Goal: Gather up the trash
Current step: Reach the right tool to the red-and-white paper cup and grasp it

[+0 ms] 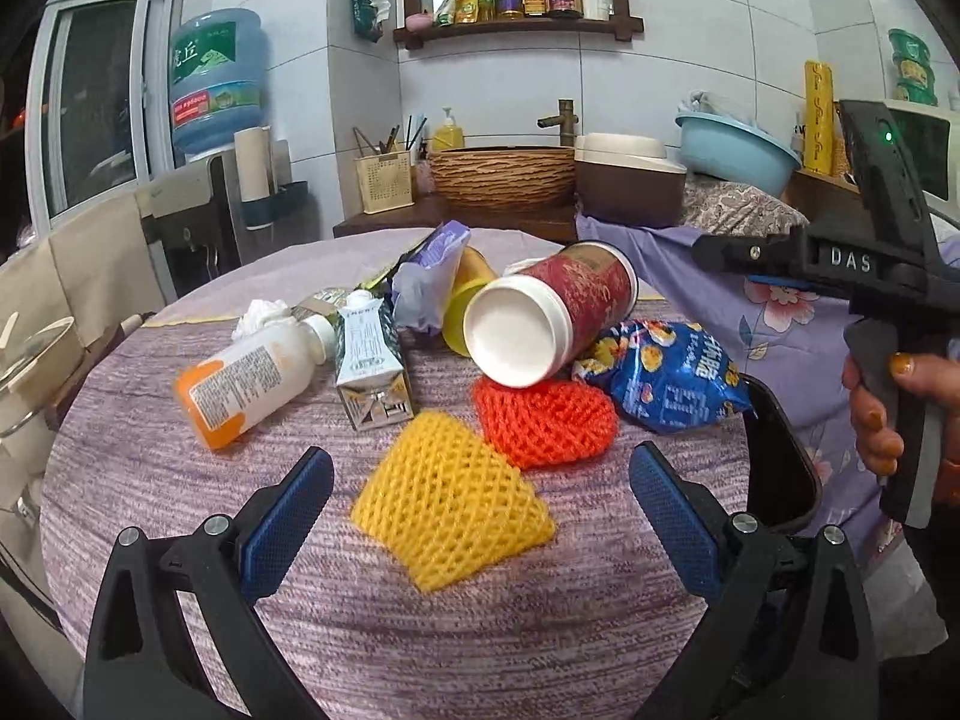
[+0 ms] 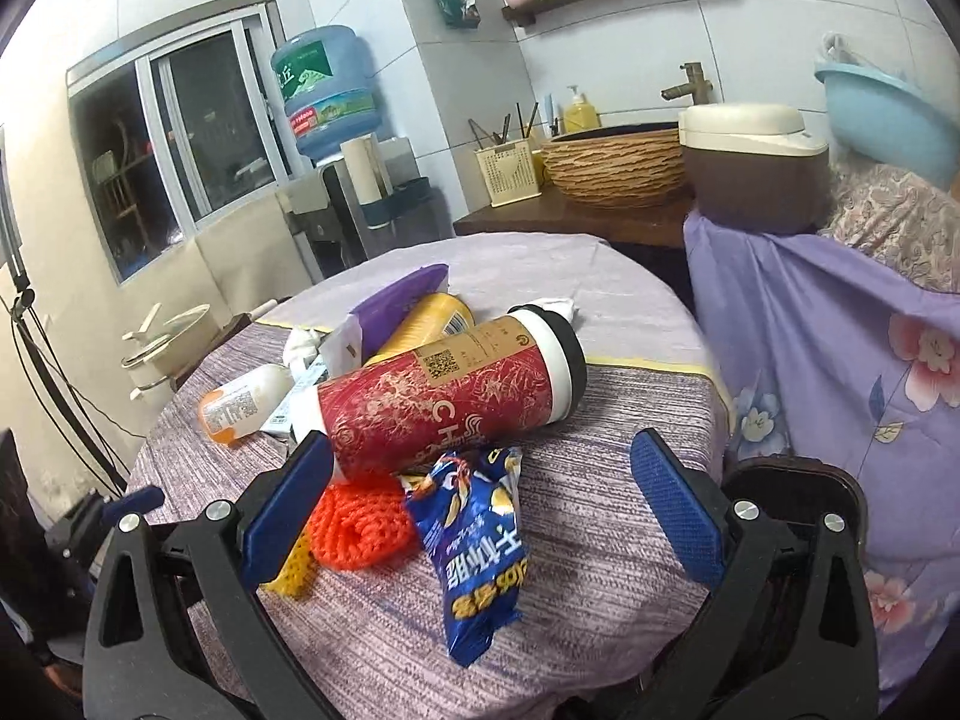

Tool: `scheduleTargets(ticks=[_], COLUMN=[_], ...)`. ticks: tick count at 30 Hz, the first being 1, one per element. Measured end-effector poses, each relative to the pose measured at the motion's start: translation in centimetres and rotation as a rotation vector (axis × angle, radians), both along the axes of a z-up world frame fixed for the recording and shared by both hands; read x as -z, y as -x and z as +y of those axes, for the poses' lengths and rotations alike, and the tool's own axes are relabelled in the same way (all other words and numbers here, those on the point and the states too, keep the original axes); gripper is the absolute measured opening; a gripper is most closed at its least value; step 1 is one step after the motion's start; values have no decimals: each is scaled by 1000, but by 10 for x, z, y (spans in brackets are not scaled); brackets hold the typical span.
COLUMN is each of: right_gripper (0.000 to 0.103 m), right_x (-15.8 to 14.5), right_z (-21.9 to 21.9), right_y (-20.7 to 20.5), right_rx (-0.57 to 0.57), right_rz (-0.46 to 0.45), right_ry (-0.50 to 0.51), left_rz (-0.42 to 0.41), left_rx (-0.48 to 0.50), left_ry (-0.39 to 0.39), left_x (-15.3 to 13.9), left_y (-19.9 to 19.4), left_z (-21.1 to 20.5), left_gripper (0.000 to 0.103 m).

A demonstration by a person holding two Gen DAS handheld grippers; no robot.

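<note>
Trash lies piled on a round table with a purple cloth (image 1: 180, 516). A yellow foam net (image 1: 447, 501) lies between the open jaws of my left gripper (image 1: 480, 516). Behind it are an orange foam net (image 1: 549, 420), a blue snack bag (image 1: 666, 381), a red cup (image 1: 552, 312) on its side, a milk carton (image 1: 372, 360) and a white and orange bottle (image 1: 252, 381). My right gripper (image 2: 480, 516) is open above the blue snack bag (image 2: 480, 546), with the red cup (image 2: 450, 396) and orange net (image 2: 360, 525) just beyond. The right gripper's body shows in the left wrist view (image 1: 888, 300).
A dark bin rim (image 1: 780, 450) stands at the table's right edge, also in the right wrist view (image 2: 798, 480). A purple floral cloth (image 2: 840, 360) hangs to the right. A counter with a woven basin (image 1: 504, 171), a rice cooker (image 1: 630, 180) and a water dispenser (image 1: 216, 84) stands behind.
</note>
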State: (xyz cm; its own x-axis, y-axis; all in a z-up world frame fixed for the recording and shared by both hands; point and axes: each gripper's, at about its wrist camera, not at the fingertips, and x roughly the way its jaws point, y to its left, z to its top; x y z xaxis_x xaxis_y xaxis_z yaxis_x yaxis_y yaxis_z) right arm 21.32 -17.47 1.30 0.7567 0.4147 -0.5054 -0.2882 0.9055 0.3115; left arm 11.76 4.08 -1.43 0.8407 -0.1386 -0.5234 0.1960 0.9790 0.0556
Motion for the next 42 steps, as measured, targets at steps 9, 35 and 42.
scheduleTargets(ticks=[9, 35, 42], right_gripper=[98, 95, 88], right_x=[-4, 39, 65], right_z=[6, 153, 172], right_y=[-30, -36, -45], right_rx=[-24, -859, -902], right_rz=[-2, -487, -546], right_ry=[50, 1242, 1394], left_rz=[29, 97, 112], left_rx=[10, -29, -29], left_ry=[42, 105, 104], left_x=[5, 21, 25], left_y=[-12, -12, -19], left_z=[4, 32, 36], left_gripper=[98, 98, 98])
